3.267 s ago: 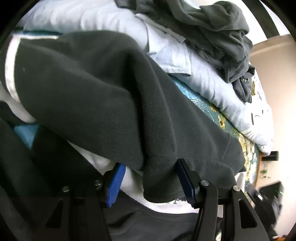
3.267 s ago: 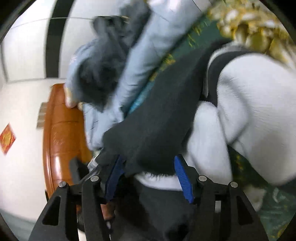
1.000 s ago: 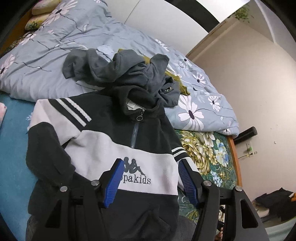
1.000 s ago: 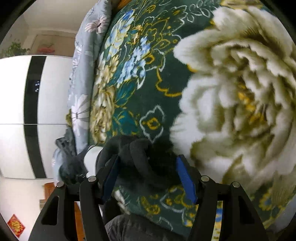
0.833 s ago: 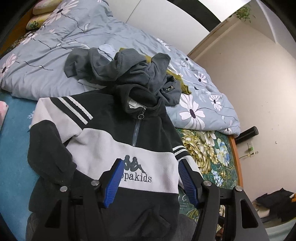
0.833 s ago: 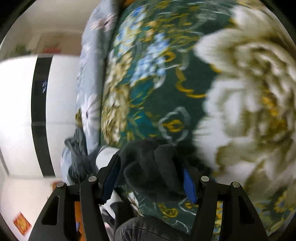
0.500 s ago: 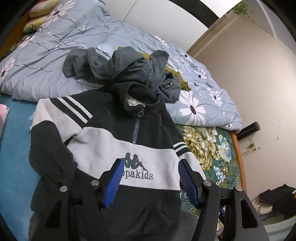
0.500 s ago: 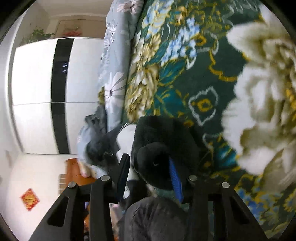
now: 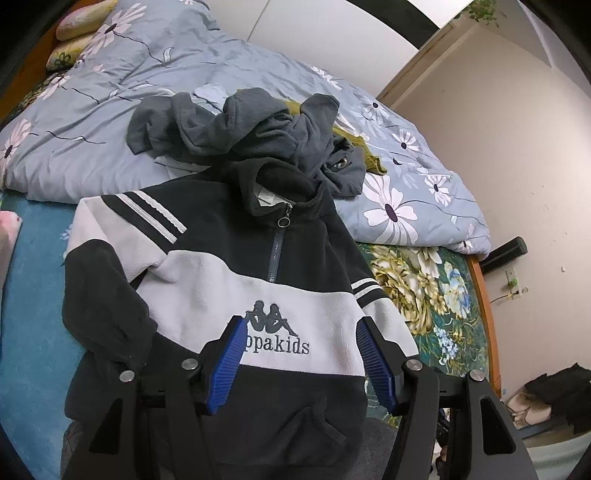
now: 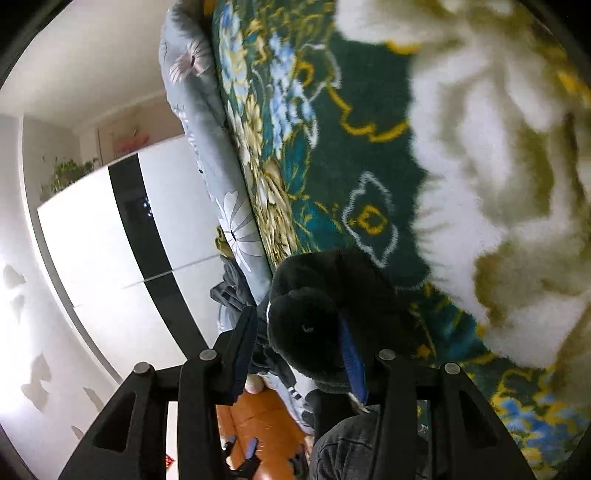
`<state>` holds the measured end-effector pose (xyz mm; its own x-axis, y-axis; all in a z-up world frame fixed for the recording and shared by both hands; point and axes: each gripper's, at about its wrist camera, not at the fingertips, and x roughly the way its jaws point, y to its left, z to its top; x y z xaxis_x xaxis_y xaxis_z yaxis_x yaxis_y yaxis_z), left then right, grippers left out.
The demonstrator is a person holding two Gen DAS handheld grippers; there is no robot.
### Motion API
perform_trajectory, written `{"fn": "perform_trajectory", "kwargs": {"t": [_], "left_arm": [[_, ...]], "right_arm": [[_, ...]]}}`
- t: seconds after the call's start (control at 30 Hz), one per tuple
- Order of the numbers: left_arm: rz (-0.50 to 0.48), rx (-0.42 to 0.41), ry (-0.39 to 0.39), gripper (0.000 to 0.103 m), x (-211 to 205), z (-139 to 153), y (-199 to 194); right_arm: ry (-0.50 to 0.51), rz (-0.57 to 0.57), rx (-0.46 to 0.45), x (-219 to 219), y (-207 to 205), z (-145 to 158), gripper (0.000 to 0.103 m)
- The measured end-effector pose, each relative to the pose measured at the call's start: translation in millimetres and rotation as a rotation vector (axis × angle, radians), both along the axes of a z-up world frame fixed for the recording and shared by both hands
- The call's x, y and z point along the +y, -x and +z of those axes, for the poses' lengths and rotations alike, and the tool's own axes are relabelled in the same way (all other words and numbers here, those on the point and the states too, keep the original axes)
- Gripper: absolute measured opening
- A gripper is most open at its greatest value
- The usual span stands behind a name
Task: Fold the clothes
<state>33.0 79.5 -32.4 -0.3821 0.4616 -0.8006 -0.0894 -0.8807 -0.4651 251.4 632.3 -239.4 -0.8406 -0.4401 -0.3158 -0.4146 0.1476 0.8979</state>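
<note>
One bed (image 9: 480, 295) fills most of both views, with one grey-blue daisy-print duvet (image 9: 110, 110) bunched across its far part, one dark green floral blanket (image 9: 424, 295) on the right and a plain blue cover (image 9: 33, 314) on the left. One black-and-white fleece pullover (image 9: 221, 280) lies face up on the near part of the bed, its long axis running from the near hem to the far collar; the collar and half zip point away toward the duvet, and its near hem is cut off by the tongs' frame. Its left sleeve is bent back along the body; its right sleeve runs off toward the lower right and leaves the left wrist view. Beyond the collar sits one heap of grey clothes (image 9: 240, 125), touching the collar; how many garments it holds cannot be told, and an olive piece (image 9: 369, 155) shows only at its right edge. One pillow (image 9: 74, 26) is clipped by the far left corner. The left tongs (image 9: 301, 360) hover released above the chest logo, nothing between their two blue pads. In the right wrist view, tilted and partly blurred, the right tongs (image 10: 295, 350) have just been closing and are clenched on the bunched black cuff (image 10: 306, 328) of the right sleeve, which hides most of the right pad; the green blanket lies close behind it.
</note>
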Motion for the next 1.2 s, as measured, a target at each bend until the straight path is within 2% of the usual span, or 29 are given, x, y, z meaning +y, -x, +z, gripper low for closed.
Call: {"fn": "perform_trajectory", "kwargs": {"t": [0.07, 0.2, 0.3, 0.37, 0.43, 0.57, 0.6, 0.63, 0.73, 0.77, 0.83, 1.03, 1.07, 1.1, 1.17, 1.2], "left_arm": [[-0.002, -0.007, 0.002, 0.065, 1, -2, 0], [-0.020, -0.012, 0.013, 0.065, 5, -3, 0], [-0.023, -0.014, 0.014, 0.065, 8, -3, 2], [-0.027, -0.010, 0.012, 0.065, 10, -1, 3], [-0.035, -0.006, 0.012, 0.065, 12, 0, 2], [-0.046, -0.003, 0.022, 0.065, 12, 0, 0], [-0.042, -0.008, 0.024, 0.065, 11, -2, 0], [-0.037, -0.016, 0.023, 0.065, 10, -4, 1], [-0.035, -0.037, 0.027, 0.065, 9, -9, 2], [-0.038, -0.037, 0.031, 0.065, 9, -9, 2], [-0.043, -0.034, 0.036, 0.065, 10, -9, 2], [-0.047, -0.043, 0.038, 0.065, 12, -12, 2], [-0.049, -0.045, 0.042, 0.065, 13, -13, 2], [-0.051, -0.047, 0.046, 0.066, 14, -14, 1], [-0.053, -0.053, 0.048, 0.065, 16, -15, 1], [-0.054, -0.055, 0.047, 0.066, 16, -16, 1]], "right_arm": [[-0.031, 0.016, -0.018, -3, -3, 2, 0.045], [-0.150, 0.080, -0.051, -10, -5, 17, 0.022], [-0.192, 0.071, -0.012, 0, 0, 34, 0.017], [-0.216, 0.047, 0.038, 19, 12, 54, 0.016], [-0.275, 0.043, 0.102, 36, 25, 86, 0.016], [-0.538, 0.152, 0.185, 34, 39, 149, 0.016], [-0.622, 0.209, 0.161, 26, 37, 151, 0.016], [-0.701, 0.275, 0.090, 17, 33, 142, 0.016], [-0.807, 0.438, -0.158, 0, 12, 90, 0.016], [-0.818, 0.472, -0.208, -5, 5, 77, 0.016], [-0.764, 0.460, -0.183, -7, -10, 66, 0.016], [-0.764, 0.497, -0.157, -17, -14, 71, 0.026], [-0.752, 0.490, -0.134, -15, -15, 73, 0.032], [-0.715, 0.469, -0.110, -10, -17, 73, 0.045], [-0.593, 0.402, -0.066, 2, -21, 65, 0.057], [-0.532, 0.368, -0.044, 8, -23, 60, 0.057]]}}
